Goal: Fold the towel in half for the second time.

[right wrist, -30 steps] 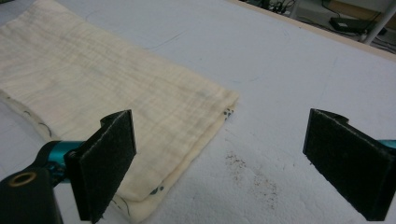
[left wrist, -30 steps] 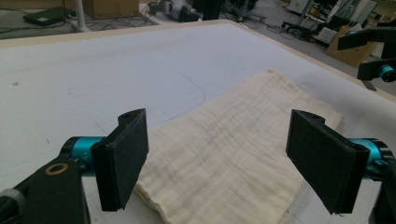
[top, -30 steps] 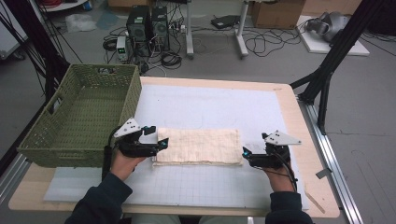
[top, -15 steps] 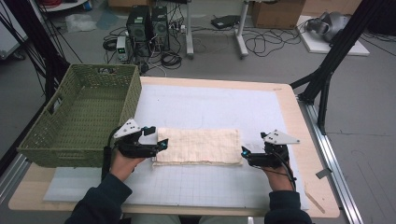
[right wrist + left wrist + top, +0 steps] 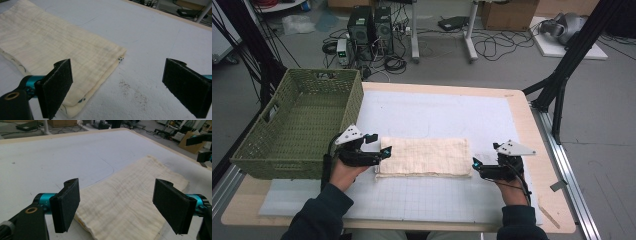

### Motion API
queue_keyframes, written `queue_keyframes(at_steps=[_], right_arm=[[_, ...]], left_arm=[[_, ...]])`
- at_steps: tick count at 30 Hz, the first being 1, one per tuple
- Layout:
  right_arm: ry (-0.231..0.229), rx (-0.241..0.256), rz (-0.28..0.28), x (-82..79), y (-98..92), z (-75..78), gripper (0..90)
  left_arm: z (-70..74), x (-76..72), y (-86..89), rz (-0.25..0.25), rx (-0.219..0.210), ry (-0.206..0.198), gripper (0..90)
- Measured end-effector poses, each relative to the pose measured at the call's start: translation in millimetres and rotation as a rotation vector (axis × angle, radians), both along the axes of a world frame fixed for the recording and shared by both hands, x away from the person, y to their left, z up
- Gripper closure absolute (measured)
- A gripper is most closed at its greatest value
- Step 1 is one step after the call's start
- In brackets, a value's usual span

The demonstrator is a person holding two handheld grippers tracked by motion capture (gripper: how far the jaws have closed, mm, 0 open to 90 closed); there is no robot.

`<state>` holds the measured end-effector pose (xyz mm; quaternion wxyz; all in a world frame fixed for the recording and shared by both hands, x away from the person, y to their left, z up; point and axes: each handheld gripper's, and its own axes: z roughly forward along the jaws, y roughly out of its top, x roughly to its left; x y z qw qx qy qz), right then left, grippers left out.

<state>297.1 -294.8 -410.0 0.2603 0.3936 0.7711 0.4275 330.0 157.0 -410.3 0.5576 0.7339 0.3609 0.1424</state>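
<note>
A folded cream cloth (image 5: pixel 424 156) lies flat on the white gridded mat (image 5: pixel 437 110), near the front middle of the table. My left gripper (image 5: pixel 383 151) sits at the cloth's left end, open. In the left gripper view the cloth (image 5: pixel 140 185) runs between and beyond the wide-apart fingers (image 5: pixel 66 205). My right gripper (image 5: pixel 475 166) rests at the cloth's right end, also open. In the right gripper view the cloth's corner (image 5: pixel 57 47) lies ahead of the left finger (image 5: pixel 56 91), and bare mat faces the other finger. Neither gripper holds anything.
A green woven basket (image 5: pixel 297 125) stands at the left side of the table, close to my left gripper. The wooden table edge (image 5: pixel 532 125) frames the mat. A black frame leg (image 5: pixel 562 75), computers and cables are on the floor beyond.
Both hands have barely moved. The right gripper has edged slightly left, toward the cloth's right end.
</note>
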Motion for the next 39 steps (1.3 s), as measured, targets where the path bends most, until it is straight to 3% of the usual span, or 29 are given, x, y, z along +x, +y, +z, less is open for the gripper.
queue_keyframes(at_steps=[6, 10, 13, 19, 20, 21, 22, 24, 31, 39], right_arm=[[0.004, 0.015, -0.006, -0.5, -1.4, 0.3, 8.7], [0.006, 0.012, -0.003, -0.1, 0.1, 0.0, 8.6], [0.005, 0.005, 0.002, 0.6, 1.5, -0.3, 8.6], [0.017, 0.003, 0.012, 1.0, 4.0, -1.4, 8.7], [0.016, 0.003, 0.012, 1.2, 4.4, -1.8, 8.7], [0.019, 0.004, 0.014, 1.2, 4.7, -1.9, 8.7], [0.022, 0.006, 0.015, 1.1, 5.0, -2.1, 8.7], [0.021, 0.003, 0.019, 1.6, 5.0, -2.2, 8.7], [0.03, 0.004, 0.019, 2.8, 4.1, -4.2, 8.7], [0.034, -0.006, 0.031, 4.1, 6.2, -5.9, 8.7]], left_arm=[[6.3, 10.9, -3.9, 0.036, 0.001, -0.008, 24.2], [6.6, 22.3, -9.7, 0.062, -0.006, 0.008, 26.2], [6.5, 31.1, -14.7, 0.099, 0.036, 0.019, 28.5], [6.1, 47.4, -23.7, 0.123, 0.093, 0.03, 31.1], [5.0, 49.6, -25.0, 0.122, 0.105, 0.039, 32.6], [3.0, 52.8, -27.1, 0.144, 0.153, 0.056, 34.8], [1.1, 54.8, -27.9, 0.163, 0.168, 0.069, 41.3], [-4.0, 60.8, -26.9, 0.188, 0.168, 0.096, 42.9], [-18.7, 69.6, -25.3, 0.161, 0.228, 0.145, 49.5], [-25.8, 71.5, -26.4, 0.134, 0.24, 0.178, 51.5]])
